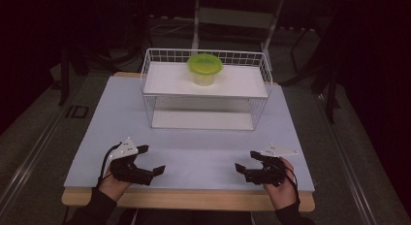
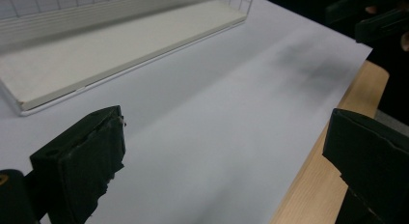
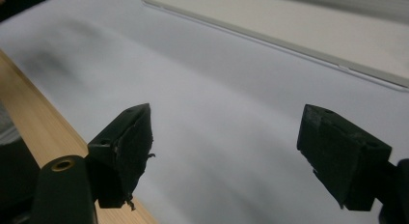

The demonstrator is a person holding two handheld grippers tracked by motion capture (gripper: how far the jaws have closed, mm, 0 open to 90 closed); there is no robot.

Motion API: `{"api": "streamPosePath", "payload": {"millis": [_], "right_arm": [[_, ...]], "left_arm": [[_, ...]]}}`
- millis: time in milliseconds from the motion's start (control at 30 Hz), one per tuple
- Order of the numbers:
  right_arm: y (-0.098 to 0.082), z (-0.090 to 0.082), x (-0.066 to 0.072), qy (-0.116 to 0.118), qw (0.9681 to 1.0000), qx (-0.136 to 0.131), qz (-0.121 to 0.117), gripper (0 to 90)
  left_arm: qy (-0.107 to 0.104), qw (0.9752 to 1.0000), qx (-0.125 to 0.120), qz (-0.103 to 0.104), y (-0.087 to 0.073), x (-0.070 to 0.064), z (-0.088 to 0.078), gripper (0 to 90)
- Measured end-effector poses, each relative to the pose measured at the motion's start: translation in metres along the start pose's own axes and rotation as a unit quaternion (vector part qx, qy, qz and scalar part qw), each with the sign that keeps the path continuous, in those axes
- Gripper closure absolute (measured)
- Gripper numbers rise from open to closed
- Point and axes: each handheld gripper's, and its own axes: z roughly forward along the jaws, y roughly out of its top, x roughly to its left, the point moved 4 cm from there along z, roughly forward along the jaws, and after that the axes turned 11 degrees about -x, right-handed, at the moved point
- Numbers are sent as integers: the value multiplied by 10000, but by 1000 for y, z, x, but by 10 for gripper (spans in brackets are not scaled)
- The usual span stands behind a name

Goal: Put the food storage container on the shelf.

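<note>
Green-lidded tub (image 1: 205, 69) on wire rack (image 1: 156, 77), contents unclear; L gripper (image 1: 154, 160) & R gripper (image 1: 245, 161) jaws apart, empty.

The tub's (image 1: 205, 70) contents stay hidden under its green lid (image 1: 205, 63). In the left claw view, the rack's (image 2: 96, 45) top is cut off, and the other claw (image 2: 374, 16) is blurred at the table's (image 2: 231, 137) far corner.
</note>
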Motion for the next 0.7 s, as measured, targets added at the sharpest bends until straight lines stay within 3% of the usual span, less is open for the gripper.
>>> {"api": "streamPosePath", "payload": {"millis": [267,533,700], "right_arm": [[-5,0,-9,-124,9998,35,121,198],[-9,4,-15,-153,9995,150,222,197],[-11,6,-17,-163,9992,216,299,192]], "left_arm": [[105,9999,65,108,-5,4,0,21],[81,10000,35,-43,-6,4,-1,21],[111,9999,94,24,-8,3,-1,21]]}}
